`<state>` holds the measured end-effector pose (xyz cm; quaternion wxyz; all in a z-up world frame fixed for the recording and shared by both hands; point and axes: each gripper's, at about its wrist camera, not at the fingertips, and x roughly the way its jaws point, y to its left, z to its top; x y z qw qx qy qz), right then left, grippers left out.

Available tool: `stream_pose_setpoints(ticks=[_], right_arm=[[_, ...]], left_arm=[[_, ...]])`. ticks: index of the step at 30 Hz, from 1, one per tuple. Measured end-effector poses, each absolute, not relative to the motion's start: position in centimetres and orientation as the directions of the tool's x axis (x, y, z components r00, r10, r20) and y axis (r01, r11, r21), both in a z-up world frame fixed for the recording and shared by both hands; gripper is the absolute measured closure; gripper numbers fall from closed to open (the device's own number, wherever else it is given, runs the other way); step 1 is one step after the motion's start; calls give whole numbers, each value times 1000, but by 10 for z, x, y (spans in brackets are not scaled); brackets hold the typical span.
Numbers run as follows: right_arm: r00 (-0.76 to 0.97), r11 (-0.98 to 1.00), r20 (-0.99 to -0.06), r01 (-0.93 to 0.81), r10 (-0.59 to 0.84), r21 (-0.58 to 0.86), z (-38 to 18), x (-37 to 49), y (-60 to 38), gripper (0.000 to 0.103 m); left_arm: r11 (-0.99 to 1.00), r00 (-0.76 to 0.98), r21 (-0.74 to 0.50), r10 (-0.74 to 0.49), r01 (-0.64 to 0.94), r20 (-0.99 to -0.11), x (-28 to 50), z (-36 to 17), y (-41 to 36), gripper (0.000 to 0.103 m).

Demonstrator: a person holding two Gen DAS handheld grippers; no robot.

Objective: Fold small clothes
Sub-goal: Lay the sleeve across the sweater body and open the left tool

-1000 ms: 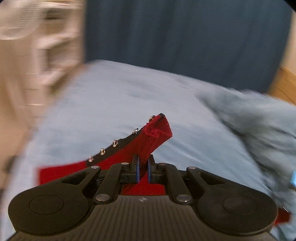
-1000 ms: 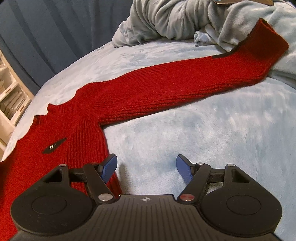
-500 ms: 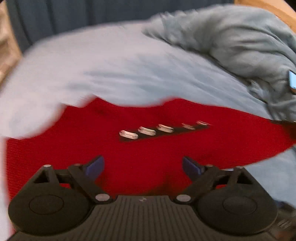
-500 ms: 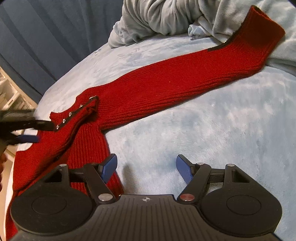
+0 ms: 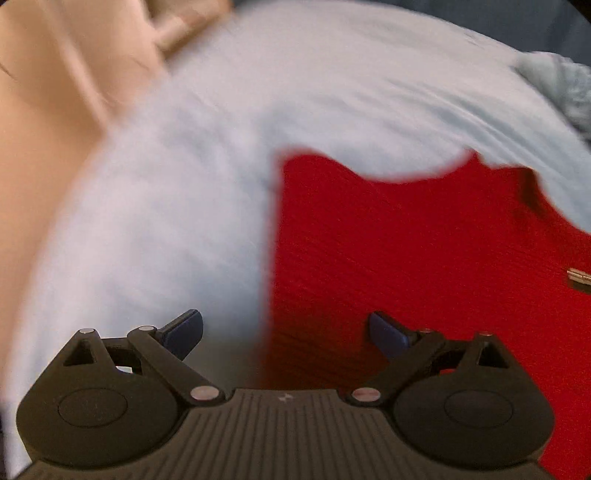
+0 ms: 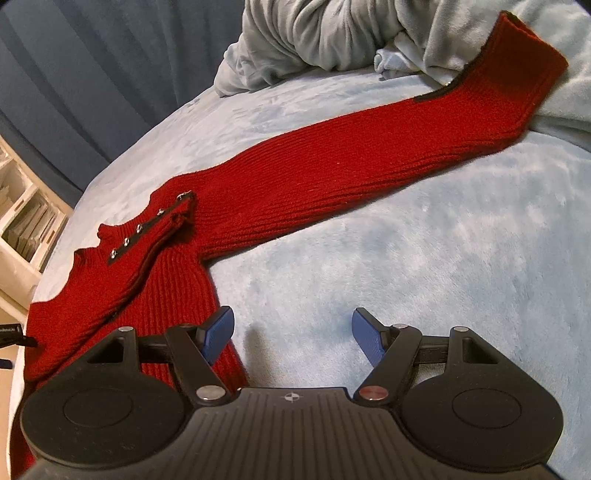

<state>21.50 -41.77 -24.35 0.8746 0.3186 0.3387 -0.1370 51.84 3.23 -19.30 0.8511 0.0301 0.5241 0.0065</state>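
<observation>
- Red knit sweater (image 6: 155,280) lies flat on the light-blue bed cover (image 6: 424,266). The near sleeve with its snap placket (image 6: 147,232) is folded in over the chest; the far sleeve (image 6: 369,158) is stretched out toward the rumpled grey blanket (image 6: 314,33), cuff resting against it.
- Left gripper (image 5: 286,332): jaws spread wide, nothing between the pads. They hover over the sweater's side edge, one blue pad above bed cover, the other above red knit.
- Right gripper (image 6: 291,338): jaws parted, empty, above bare cover just beside the sweater body.
- Risk 1: the folded-in sleeve is only laid there, so any tug on the body could probably slide it back off or bunch it.
- Risk 2: left view is badly blurred, so I can't tell whether the pads touch the fabric. A pinch at this edge may catch one layer only, or the cover with it.
- Risk 3: the far cuff sits up on the blanket, so dragging the sleeve in could pull blanket along or twist it.
- Vs. earlier: 1 s ago the left jaws were clamped on the placket end of the near sleeve, held up off the bed. They've just opened, sleeve now down on the chest, and the left gripper has dropped low toward the sweater's edge.
- Right gripper: same spot, same gap.
</observation>
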Motion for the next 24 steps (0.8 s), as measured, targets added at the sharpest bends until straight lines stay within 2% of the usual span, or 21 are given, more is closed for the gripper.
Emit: stream_pose_setpoints(ticks=[1, 3, 4, 7, 11, 12, 14, 16, 18, 24], right_arm=[[733, 763, -680, 454, -26, 460, -243, 215, -417, 29], [733, 770, -680, 450, -29, 452, -243, 216, -416, 29], [733, 773, -679, 448, -31, 449, -244, 216, -415, 29], [735, 776, -678, 446, -32, 446, -244, 216, -415, 29], [735, 773, -677, 447, -30, 451, -244, 216, -416, 29], [735, 774, -677, 446, -30, 450, -244, 216, -416, 29], [735, 774, -677, 446, -30, 450, -243, 216, -417, 29], [735, 773, -677, 446, -29, 451, -243, 216, -417, 29], [737, 769, -676, 447, -27, 457, -243, 216, -417, 29], [764, 709, -645, 467, -22, 529, -240, 209, -427, 30]], left_arm=[[999, 460, 35, 17, 31, -888, 518, -194, 32, 36], [999, 473, 37, 20, 27, -881, 522, -191, 25, 58], [999, 479, 48, 33, 19, -877, 520, -187, 24, 76], [999, 472, -38, -18, -33, -882, 522, -180, 49, 81], [1000, 477, -3, -3, 0, -879, 526, -183, 54, 78], [1000, 475, 7, 13, -14, -880, 527, -184, 52, 73], [998, 479, 46, 64, -50, -876, 529, -183, 52, 55], [993, 489, 102, 119, -61, -864, 526, -180, 48, 27], [987, 498, 150, 160, -61, -852, 521, -175, 45, 13], [994, 522, 105, 110, -39, -846, 461, -152, 39, 9]])
